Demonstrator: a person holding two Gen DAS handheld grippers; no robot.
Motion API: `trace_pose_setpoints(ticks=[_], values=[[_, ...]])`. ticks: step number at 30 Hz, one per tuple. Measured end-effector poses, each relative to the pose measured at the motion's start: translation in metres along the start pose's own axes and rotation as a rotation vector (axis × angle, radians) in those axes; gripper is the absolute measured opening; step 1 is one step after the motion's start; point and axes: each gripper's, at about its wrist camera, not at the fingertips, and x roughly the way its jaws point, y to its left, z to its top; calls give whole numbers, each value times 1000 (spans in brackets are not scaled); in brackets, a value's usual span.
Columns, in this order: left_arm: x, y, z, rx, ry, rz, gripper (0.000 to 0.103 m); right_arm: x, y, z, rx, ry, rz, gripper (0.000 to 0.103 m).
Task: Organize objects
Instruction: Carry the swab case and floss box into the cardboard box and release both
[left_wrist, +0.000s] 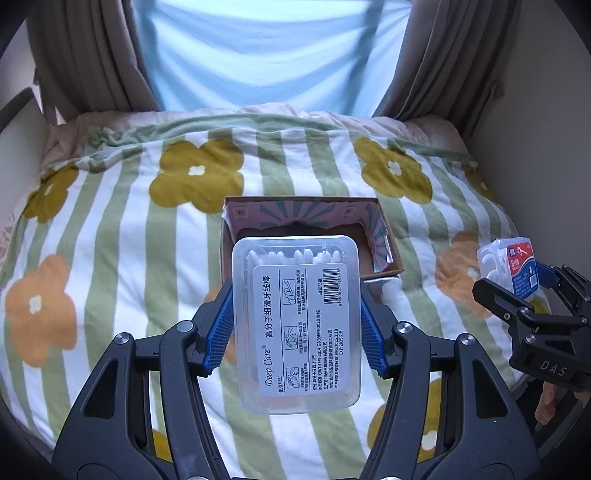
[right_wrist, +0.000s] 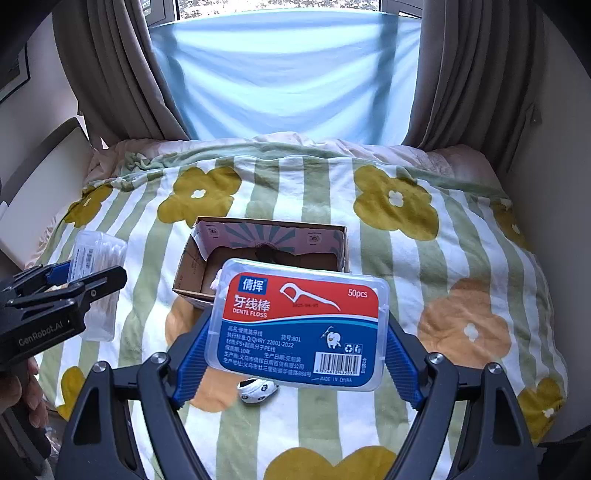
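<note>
While both boxes are held above the flowered quilt (left_wrist: 110, 229) | clear floss box (left_wrist: 295, 321) is clamped narrowly by left gripper (left_wrist: 297, 325) | red-blue floss box (right_wrist: 301, 325) is clamped wider by right gripper (right_wrist: 295, 354) | open cardboard box (right_wrist: 266, 254) is seen just beyond | small patterned object (right_wrist: 258, 391) is seen lying on quilt

Each camera sits just behind its own gripper's fingers, held above the bed and tilted steeply down and forward toward the curtained window (left_wrist: 258, 55). Both views share the flowered quilt (left_wrist: 110, 229) and the open cardboard box (right_wrist: 269, 236) at its middle. Each also catches the other gripper at its edge.
</note>
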Motion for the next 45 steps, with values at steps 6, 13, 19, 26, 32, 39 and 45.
trace_pose_setpoints(ticks=[6, 13, 19, 26, 32, 39, 45], values=[[29, 1, 45, 9, -2, -6, 57, 25, -1, 32, -34, -2, 20, 80], [95, 5, 91, 6, 51, -19, 57, 77, -3, 70, -95, 26, 44, 80], [177, 6, 107, 9, 142, -5, 57, 145, -9, 88, -125, 90, 93, 80], [268, 9, 97, 17, 246, 7, 57, 230, -21, 87, -98, 205, 135, 80], [321, 12, 89, 36, 283, 23, 57, 285, -22, 74, -142, 247, 146, 80], [356, 15, 73, 41, 326, 30, 57, 312, -21, 59, -172, 259, 160, 80], [365, 19, 66, 28, 346, 30, 57, 319, -18, 51, -212, 265, 165, 80]])
